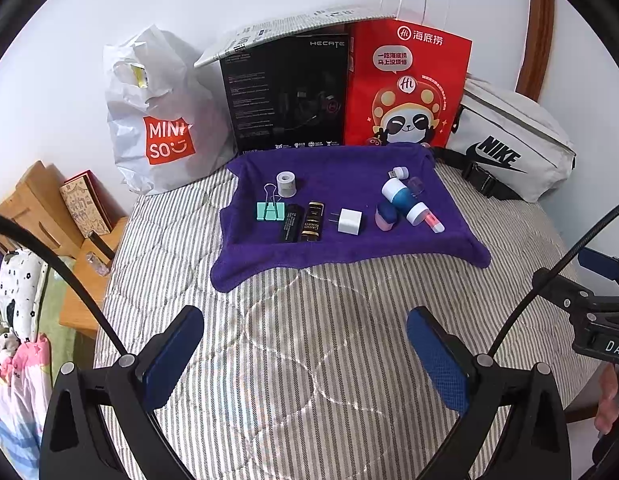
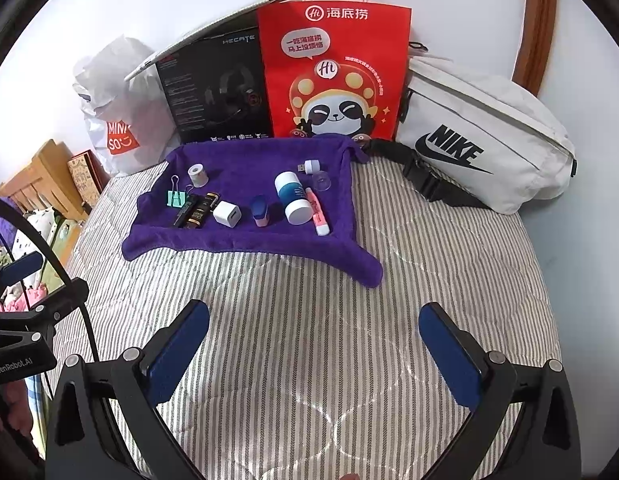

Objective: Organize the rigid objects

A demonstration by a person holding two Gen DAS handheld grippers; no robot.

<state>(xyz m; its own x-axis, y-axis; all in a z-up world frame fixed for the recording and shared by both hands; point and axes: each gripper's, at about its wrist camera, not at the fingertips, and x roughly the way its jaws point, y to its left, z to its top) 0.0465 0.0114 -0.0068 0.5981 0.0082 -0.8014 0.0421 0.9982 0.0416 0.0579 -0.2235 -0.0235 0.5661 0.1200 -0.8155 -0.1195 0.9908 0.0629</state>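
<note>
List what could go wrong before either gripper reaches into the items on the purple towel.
1. The blue-white bottle lies on its side against the pink marker; nudging either may roll both.
2. The two black tubes lie touching beside the green clip, so open fingers might catch more than one.
3. The towel sits loose on soft bedding; pressing down may drag it and shift everything.

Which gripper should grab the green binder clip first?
Left, probably. The binder clip lies at the purple towel's left end, nearer the left gripper. The right gripper is also open and empty, but hovers further right.
</note>
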